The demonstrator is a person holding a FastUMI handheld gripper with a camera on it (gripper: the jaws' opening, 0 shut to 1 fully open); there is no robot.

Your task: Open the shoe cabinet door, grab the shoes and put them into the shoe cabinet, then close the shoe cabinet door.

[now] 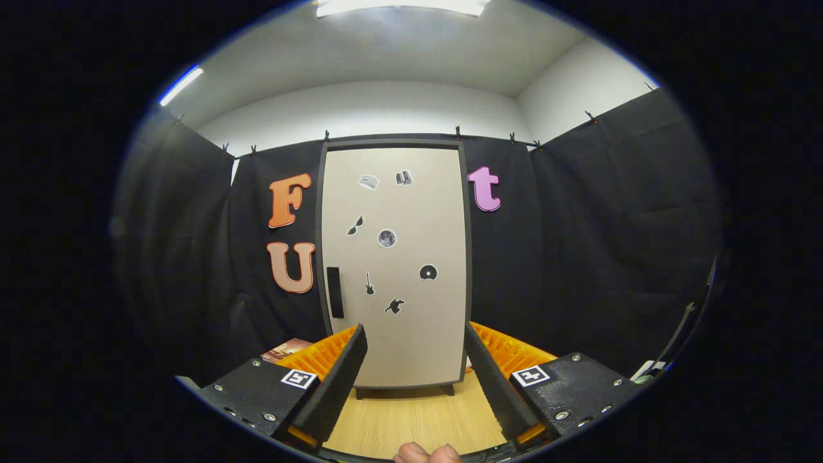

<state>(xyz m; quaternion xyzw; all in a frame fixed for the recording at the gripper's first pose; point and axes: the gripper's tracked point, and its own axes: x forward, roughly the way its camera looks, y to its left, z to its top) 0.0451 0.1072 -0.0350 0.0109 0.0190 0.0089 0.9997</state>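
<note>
Shoe cabinet (411, 334) stands mid-frame against the black wall, its beige door (421, 206) closed. Left of centre on that door sits a dark vertical handle (334, 292), likely the place to hook and pull; the rigid panel should swing stiffly from right-side hinges. Lower frame, the gripper (415, 360) hangs wide open, empty, above the wooden floor (411, 418).

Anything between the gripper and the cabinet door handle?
Nothing visible. The gripper is open, its fingers apart with bare wooden floor between them, and the shut cabinet door stands beyond them. The black handle sits on the door's left edge, ahead and left of the left finger, unobstructed.
</note>
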